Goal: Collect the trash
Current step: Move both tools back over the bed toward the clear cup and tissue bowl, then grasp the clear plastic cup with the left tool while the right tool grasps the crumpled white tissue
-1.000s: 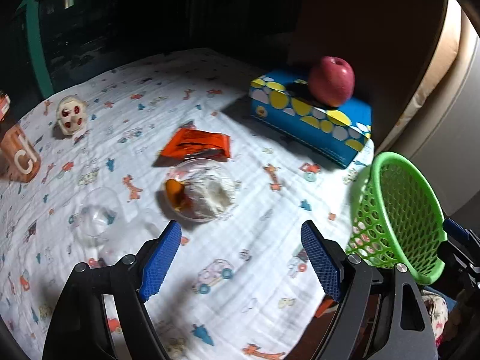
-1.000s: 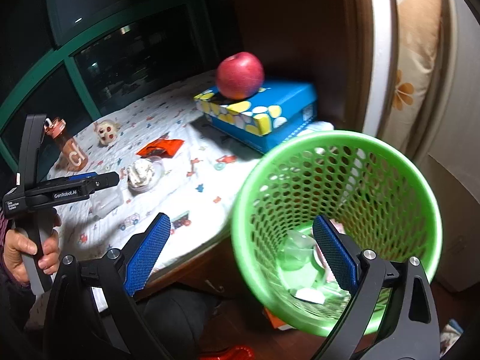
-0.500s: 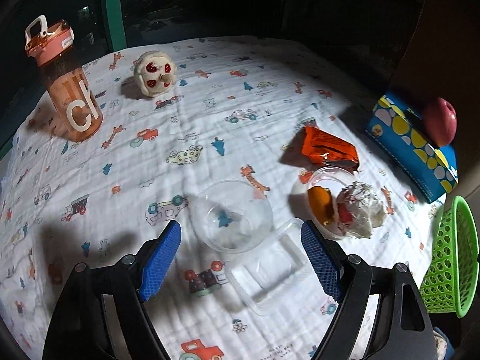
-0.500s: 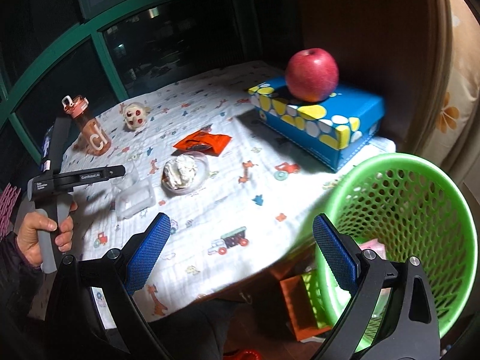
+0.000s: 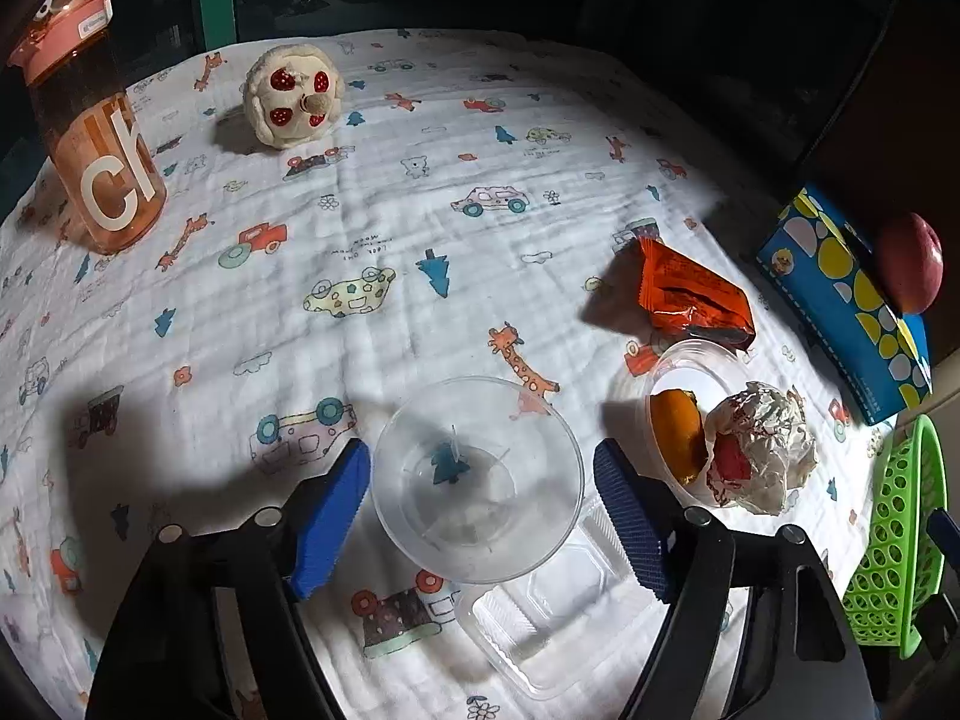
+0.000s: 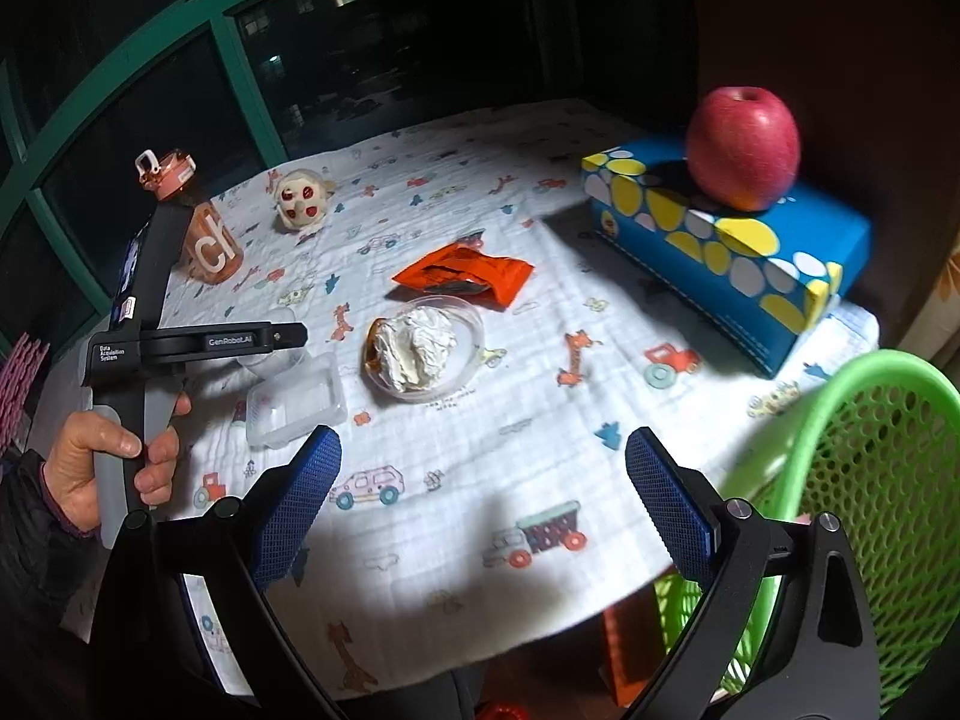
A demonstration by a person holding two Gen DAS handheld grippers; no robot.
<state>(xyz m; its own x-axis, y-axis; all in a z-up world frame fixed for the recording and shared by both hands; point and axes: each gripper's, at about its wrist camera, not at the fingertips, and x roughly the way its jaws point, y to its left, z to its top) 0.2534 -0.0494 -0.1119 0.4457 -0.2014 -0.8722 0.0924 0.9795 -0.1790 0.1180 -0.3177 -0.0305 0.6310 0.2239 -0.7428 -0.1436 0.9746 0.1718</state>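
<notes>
The left gripper (image 5: 480,498) hangs low over the printed cloth (image 5: 372,228), its blue pads either side of a clear plastic cup (image 5: 477,480) that lies on the table. The jaws are closing, yet both pads stand just clear of the cup's rim — no grip. Just below the cup sits a clear plastic tray (image 5: 540,624); whether the two touch is hard to tell through the clear plastic. To the right, a clear bowl (image 5: 690,372) holds crumpled paper (image 5: 762,444) and something orange, with an orange wrapper (image 5: 690,294) just behind it.

The right gripper (image 6: 483,504) is spread wide with nothing between its pads, hovering above the table's near edge. The green basket (image 6: 870,480) sits off the table's right corner — below table level. Farther back, an apple (image 6: 743,147) rests on a blue tissue box (image 6: 732,252). A pink bottle (image 5: 90,138) and a small plush toy (image 5: 294,96) stand at the far left.
</notes>
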